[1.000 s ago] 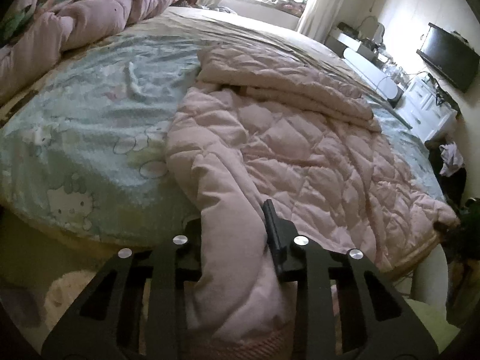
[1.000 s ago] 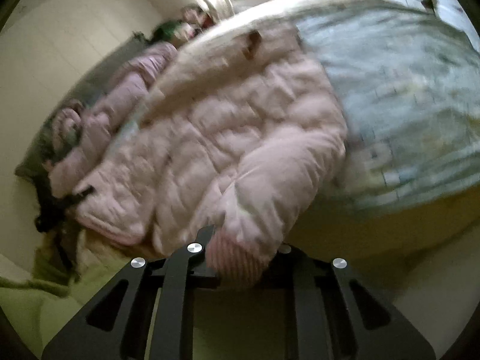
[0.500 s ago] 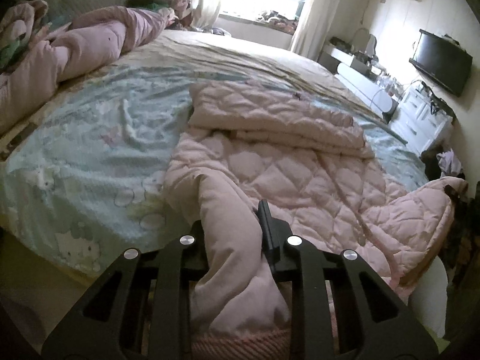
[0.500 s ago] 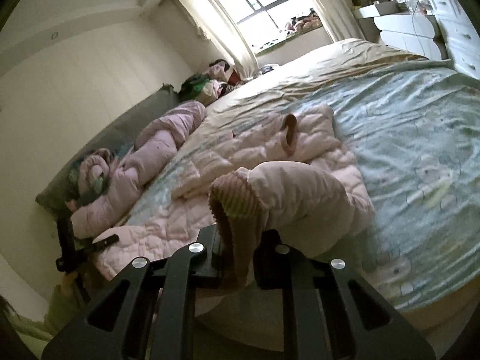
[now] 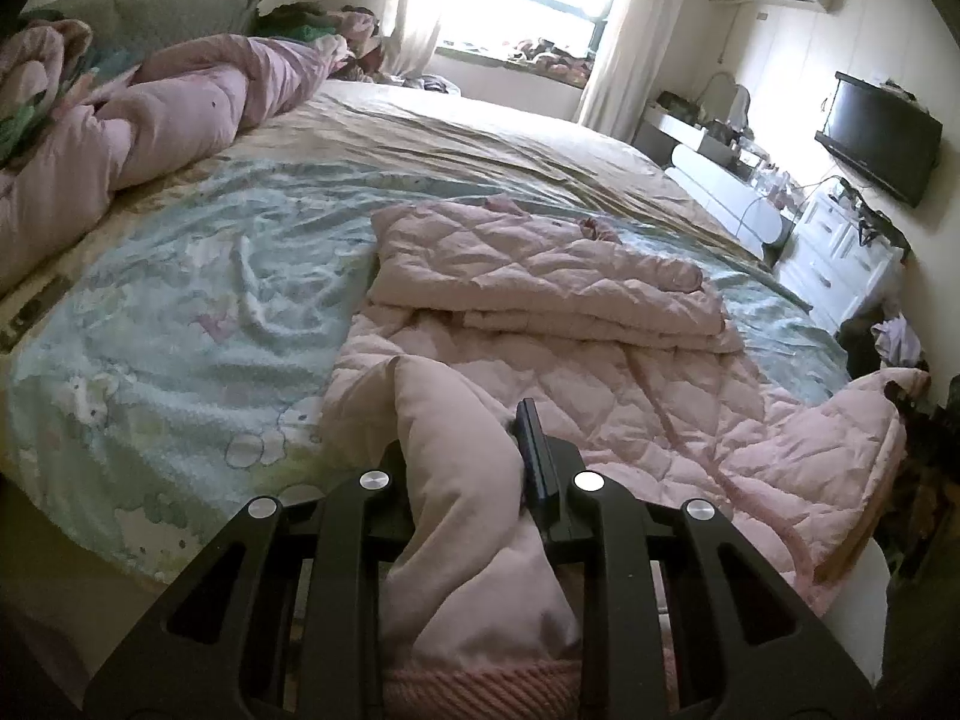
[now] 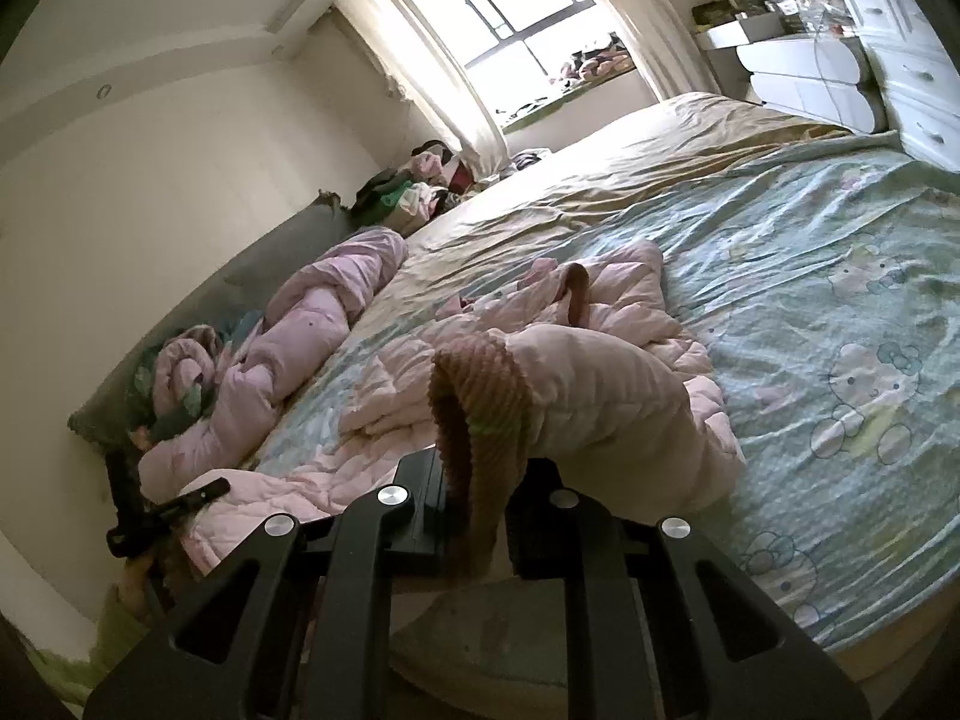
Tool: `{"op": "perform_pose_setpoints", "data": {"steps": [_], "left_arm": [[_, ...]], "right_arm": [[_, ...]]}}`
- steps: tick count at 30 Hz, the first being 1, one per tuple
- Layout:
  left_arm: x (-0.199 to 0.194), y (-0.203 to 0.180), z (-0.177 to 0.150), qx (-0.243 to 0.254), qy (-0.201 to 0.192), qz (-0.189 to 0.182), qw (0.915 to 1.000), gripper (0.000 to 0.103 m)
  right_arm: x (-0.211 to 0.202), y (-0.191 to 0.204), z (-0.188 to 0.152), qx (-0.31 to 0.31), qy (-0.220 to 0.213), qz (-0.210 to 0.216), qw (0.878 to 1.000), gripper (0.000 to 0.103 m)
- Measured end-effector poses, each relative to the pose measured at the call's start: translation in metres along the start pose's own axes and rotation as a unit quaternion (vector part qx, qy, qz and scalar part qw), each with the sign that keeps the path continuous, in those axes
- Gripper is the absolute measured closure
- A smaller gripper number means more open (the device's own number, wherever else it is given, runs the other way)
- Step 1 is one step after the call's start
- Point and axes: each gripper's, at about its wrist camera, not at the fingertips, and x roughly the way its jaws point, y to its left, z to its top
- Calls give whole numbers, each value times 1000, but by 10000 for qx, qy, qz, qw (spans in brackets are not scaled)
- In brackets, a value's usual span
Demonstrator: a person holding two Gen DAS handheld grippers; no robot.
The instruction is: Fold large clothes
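Note:
A pale pink quilted jacket [image 5: 600,372] lies spread on the bed, its upper part folded over. My left gripper [image 5: 462,450] is shut on one sleeve, which stands up between the jaws with its ribbed cuff [image 5: 480,684] hanging near the camera. In the right wrist view the jacket [image 6: 600,312] lies ahead. There my right gripper [image 6: 477,498] is shut on the other sleeve's ribbed cuff [image 6: 480,384], and the sleeve arches up over the jaws. The left gripper [image 6: 180,501] also shows at the jacket's far corner, held in a hand.
The bed has a light blue cartoon-print sheet [image 5: 180,312] and a beige cover behind it. A rolled pink duvet [image 5: 150,114] lies along the headboard side. White drawers [image 5: 840,258], a wall television [image 5: 876,132] and a bright window [image 6: 510,18] stand beyond the bed.
Both grippers have risen with their sleeves. The right sleeve has come up off the bed's edge and now arches over the jaws. More of the room shows in both views.

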Motion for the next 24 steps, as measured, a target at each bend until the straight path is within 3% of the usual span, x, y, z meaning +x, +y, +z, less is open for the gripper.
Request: {"op": "perform_pose_setpoints", "data": {"steps": [14, 24], "left_arm": [[6, -2, 32, -67, -193, -127, 9997, 87], [22, 4, 84, -173, -407, -160, 9989, 86]], "right_arm": [[3, -11, 18, 277, -252, -58, 9993, 90], [27, -9, 71, 263, -628, -1, 9977, 90]]}}
